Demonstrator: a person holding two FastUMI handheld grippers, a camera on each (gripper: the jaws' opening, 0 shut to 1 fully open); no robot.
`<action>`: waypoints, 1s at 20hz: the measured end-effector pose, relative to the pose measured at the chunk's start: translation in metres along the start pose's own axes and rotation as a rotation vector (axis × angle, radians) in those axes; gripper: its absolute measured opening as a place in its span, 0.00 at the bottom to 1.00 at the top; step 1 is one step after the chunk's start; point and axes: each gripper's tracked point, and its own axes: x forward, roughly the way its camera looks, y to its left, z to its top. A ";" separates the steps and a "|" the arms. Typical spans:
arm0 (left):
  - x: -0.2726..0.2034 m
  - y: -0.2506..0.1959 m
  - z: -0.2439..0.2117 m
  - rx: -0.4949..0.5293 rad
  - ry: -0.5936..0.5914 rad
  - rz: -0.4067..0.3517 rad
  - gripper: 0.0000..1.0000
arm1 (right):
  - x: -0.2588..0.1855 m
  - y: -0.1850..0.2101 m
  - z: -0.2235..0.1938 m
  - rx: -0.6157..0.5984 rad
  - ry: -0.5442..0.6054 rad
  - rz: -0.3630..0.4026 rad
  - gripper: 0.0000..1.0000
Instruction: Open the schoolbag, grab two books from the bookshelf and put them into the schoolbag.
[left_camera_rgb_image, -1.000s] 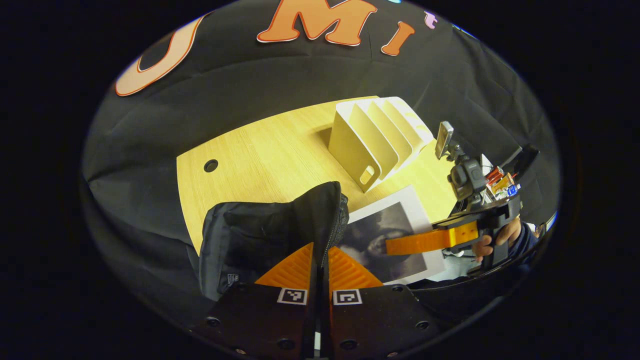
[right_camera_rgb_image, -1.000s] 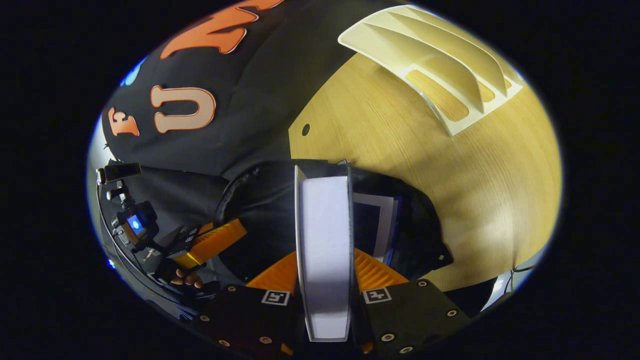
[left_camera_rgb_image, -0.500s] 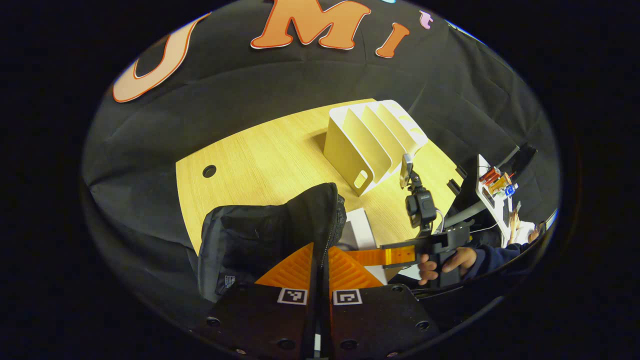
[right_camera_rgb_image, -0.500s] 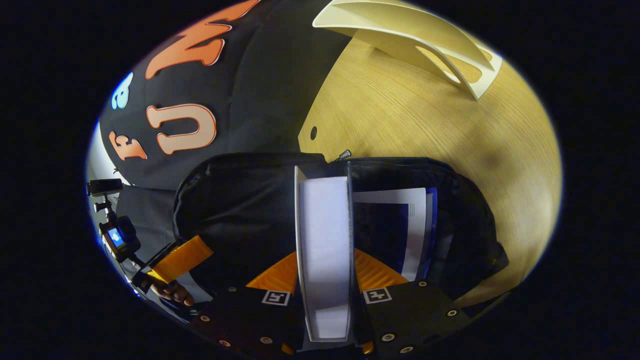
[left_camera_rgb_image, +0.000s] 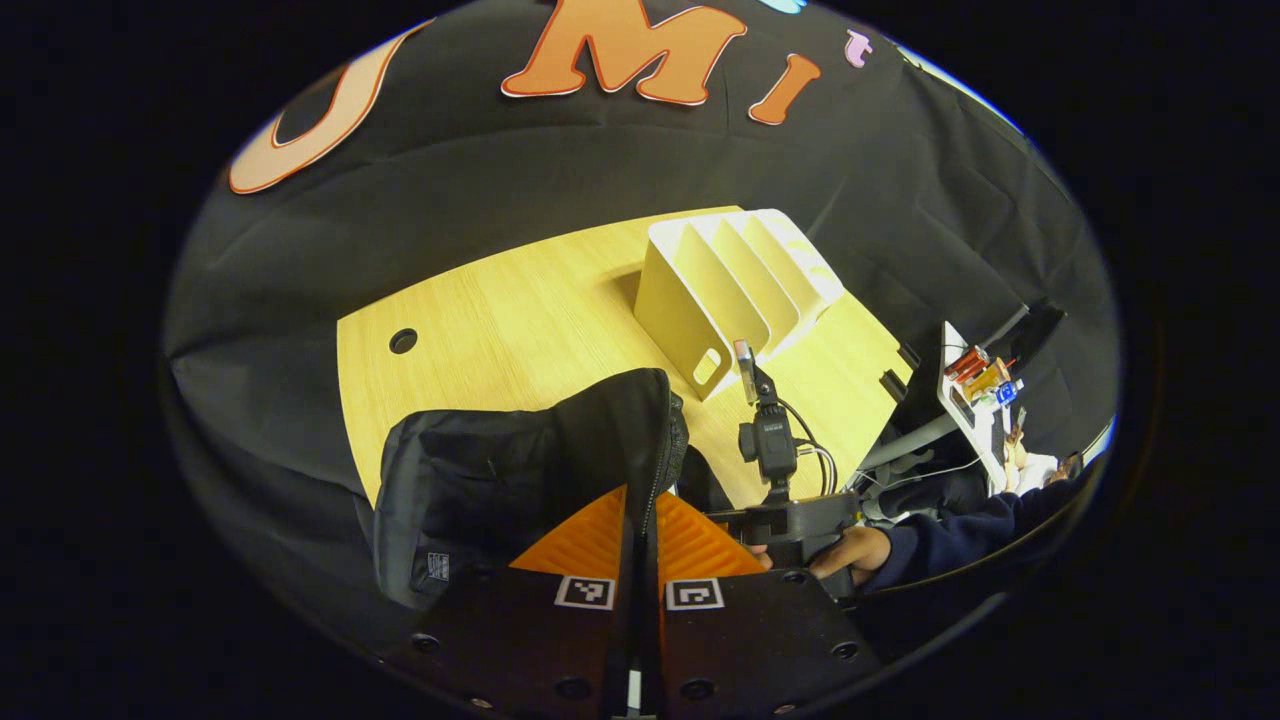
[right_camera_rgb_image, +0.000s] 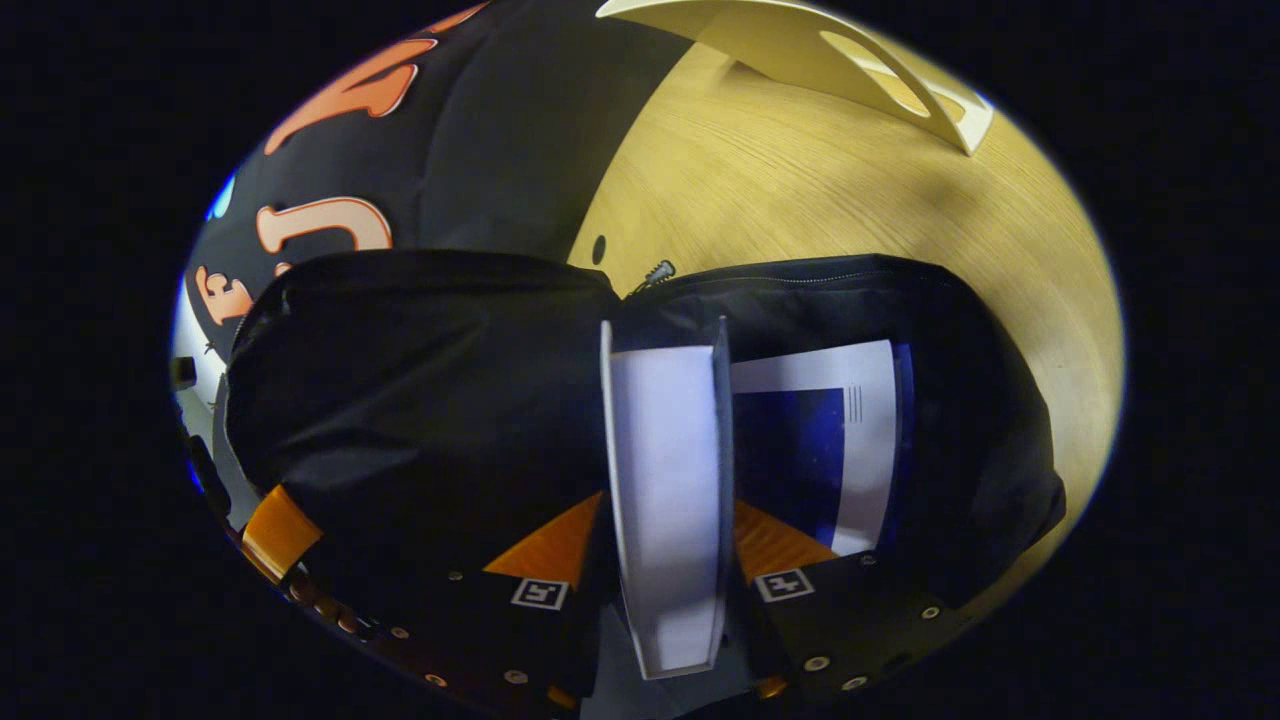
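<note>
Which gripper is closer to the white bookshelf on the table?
Hard to call; probably the right. The right gripper, shut on a book, is lowering it into the schoolbag, bookshelf just beyond. The left gripper pinches the schoolbag's edge, bookshelf across the table.

Light wood-grain surface (left_camera_rgb_image: 520, 320), round cable hole (left_camera_rgb_image: 403, 341) near far left corner. Black cloth wall (left_camera_rgb_image: 500, 170) behind, draped below surface edge. Cluttered white side shelf (left_camera_rgb_image: 965, 385) at right, small coloured items on it.

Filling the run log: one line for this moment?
left gripper shut on schoolbag | right gripper shut on book, entering bag | bookshelf empty
</note>
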 end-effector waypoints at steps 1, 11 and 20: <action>0.001 0.001 0.000 -0.002 0.000 0.001 0.05 | -0.003 -0.001 0.002 -0.023 0.003 -0.017 0.57; 0.018 -0.010 -0.016 -0.017 -0.010 0.071 0.05 | -0.094 -0.043 0.047 -0.208 -0.006 -0.157 0.96; 0.055 -0.051 -0.038 -0.102 0.006 0.144 0.16 | -0.219 -0.085 0.126 -0.294 -0.112 -0.217 0.97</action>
